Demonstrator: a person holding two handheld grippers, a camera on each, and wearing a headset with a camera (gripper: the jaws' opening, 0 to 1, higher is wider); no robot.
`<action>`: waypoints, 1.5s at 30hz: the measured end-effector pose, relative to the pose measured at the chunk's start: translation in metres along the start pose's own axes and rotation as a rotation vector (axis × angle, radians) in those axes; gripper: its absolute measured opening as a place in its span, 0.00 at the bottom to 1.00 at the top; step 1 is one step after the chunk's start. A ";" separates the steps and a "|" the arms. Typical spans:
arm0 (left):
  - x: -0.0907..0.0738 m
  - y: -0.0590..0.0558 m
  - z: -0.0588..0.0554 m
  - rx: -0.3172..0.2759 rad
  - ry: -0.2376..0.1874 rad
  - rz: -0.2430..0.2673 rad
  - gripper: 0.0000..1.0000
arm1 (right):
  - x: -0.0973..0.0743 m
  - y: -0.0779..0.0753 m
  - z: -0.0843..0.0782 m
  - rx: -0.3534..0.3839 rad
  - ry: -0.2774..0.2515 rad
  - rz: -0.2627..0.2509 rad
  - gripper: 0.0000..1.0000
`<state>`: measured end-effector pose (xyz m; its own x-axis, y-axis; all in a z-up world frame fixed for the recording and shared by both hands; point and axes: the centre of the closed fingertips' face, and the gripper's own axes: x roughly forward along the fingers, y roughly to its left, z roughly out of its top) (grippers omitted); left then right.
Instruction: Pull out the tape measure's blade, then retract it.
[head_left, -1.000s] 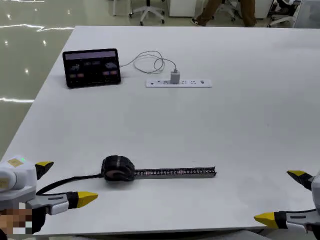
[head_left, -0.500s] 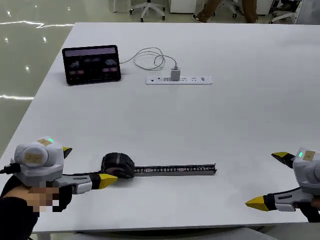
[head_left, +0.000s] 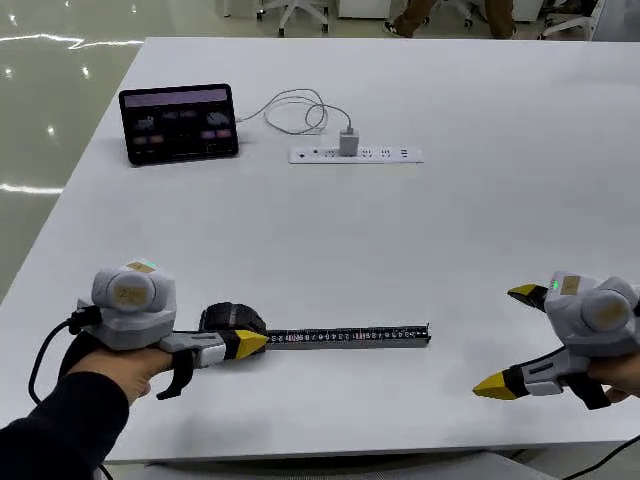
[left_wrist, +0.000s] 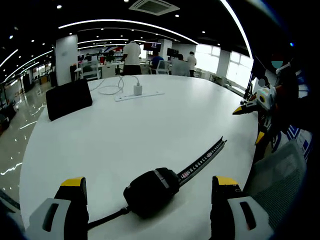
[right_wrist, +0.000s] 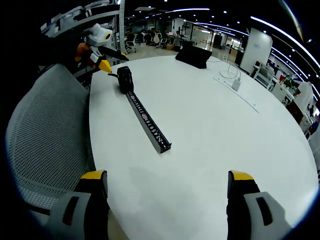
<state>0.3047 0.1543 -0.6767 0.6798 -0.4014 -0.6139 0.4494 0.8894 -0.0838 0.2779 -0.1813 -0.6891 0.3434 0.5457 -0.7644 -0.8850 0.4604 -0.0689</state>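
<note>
Head view, lower left: black rounded tape measure case (head_left: 232, 320) on the white table (head_left: 400, 230), its marked steel blade (head_left: 350, 337) drawn out rightward to mid-frame. Left gripper (head_left: 243, 330) around the case, near yellow-tipped jaw in front, far jaw hidden behind. Right gripper (head_left: 503, 340) at lower right, spread wide, well apart from the blade's tip.

Left gripper view: jaws wide, case between them at bottom centre, touching neither; black strap (left_wrist: 107, 217) cut off below.

Right gripper view: jaws wide, blade's end just above centre; case small, upper left.

place: open-plan office | cues: swivel chairs (head_left: 295, 15), ceiling strip lights (left_wrist: 125, 22), people (left_wrist: 132, 52) at desks
</note>
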 end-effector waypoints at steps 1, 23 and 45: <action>0.002 0.000 -0.001 -0.005 0.004 0.008 1.00 | 0.002 0.000 0.000 -0.006 0.005 0.006 0.96; 0.037 -0.007 -0.020 -0.131 -0.046 0.130 1.00 | 0.048 -0.007 0.020 -0.187 0.095 0.118 0.96; 0.041 -0.003 -0.013 -0.170 -0.148 0.143 0.98 | 0.089 0.007 0.011 -0.370 0.249 0.303 0.45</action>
<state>0.3239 0.1385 -0.7116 0.8125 -0.2854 -0.5083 0.2475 0.9583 -0.1425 0.3053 -0.1220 -0.7504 0.0101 0.4127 -0.9108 -0.9999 0.0063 -0.0082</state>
